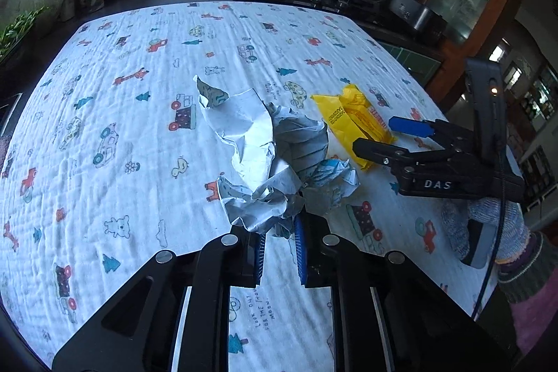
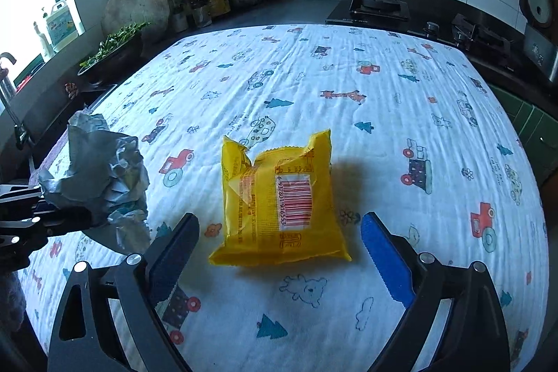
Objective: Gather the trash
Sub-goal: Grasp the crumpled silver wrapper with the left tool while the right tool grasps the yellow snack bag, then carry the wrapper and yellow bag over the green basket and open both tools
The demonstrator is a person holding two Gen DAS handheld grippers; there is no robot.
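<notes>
While the left gripper (image 1: 279,250) clamps the crumpled grey-white paper wad (image 1: 268,156), the right gripper (image 2: 279,253) hangs wide open around the yellow plastic snack wrapper (image 2: 279,197) lying on the cartoon-print cloth (image 2: 383,86): one piece caught, one to go.

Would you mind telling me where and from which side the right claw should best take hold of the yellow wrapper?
Grip the yellow wrapper across its puffed middle, coming down from above its near sealed edge. It lies flat on the cloth, barcode up, long edges facing the open right claw, whose fingers already straddle its width, so closing would likely pinch both sides.
</notes>
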